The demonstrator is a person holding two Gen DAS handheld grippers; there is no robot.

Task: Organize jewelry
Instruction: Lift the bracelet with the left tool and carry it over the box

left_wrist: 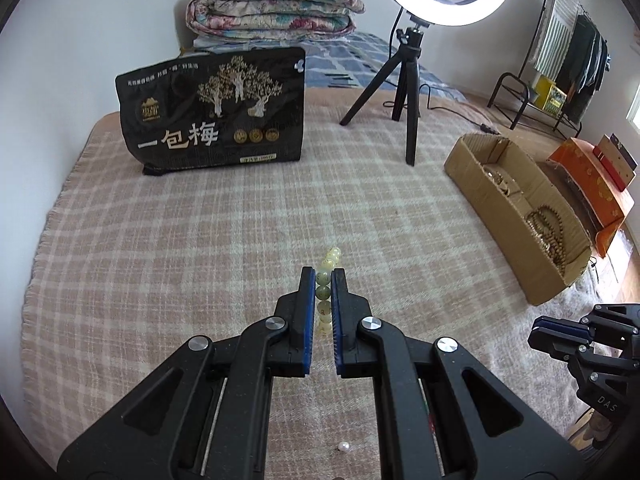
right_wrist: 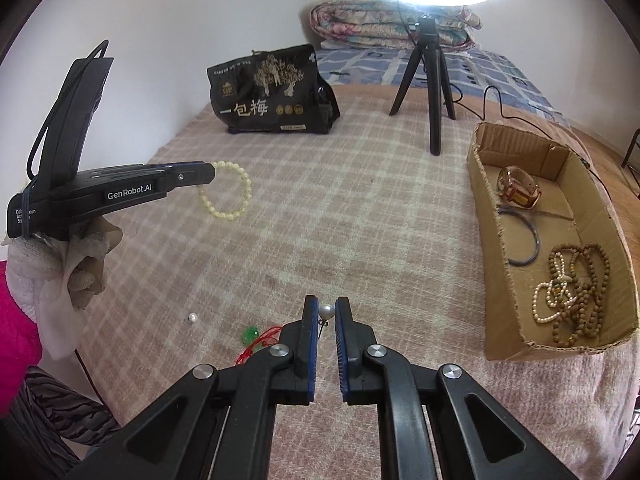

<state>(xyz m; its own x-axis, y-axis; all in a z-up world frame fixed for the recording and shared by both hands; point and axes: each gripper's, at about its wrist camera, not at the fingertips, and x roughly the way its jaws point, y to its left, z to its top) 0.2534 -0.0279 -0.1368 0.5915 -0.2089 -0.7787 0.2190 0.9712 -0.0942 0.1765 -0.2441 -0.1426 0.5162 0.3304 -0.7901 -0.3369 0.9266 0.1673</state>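
My left gripper (left_wrist: 323, 274) is shut on a pale green bead bracelet (left_wrist: 325, 292) and holds it above the plaid blanket. In the right wrist view the left gripper (right_wrist: 210, 172) shows at the left with the bracelet (right_wrist: 232, 196) hanging from its tips. My right gripper (right_wrist: 326, 306) is shut on a pearl earring (right_wrist: 326, 313) with its pin pointing down. The right gripper also shows in the left wrist view (left_wrist: 536, 330). A cardboard box (right_wrist: 500, 280) at the right holds a bangle, a dark ring, brown beads and a pearl strand.
A loose pearl (right_wrist: 193, 317) and a green charm on red cord (right_wrist: 256, 336) lie on the blanket (right_wrist: 320, 220). A black snack bag (right_wrist: 272, 92), a ring-light tripod (right_wrist: 430, 80) and folded quilts (right_wrist: 396, 24) stand at the back. An orange box (left_wrist: 592, 188) sits beyond the cardboard box.
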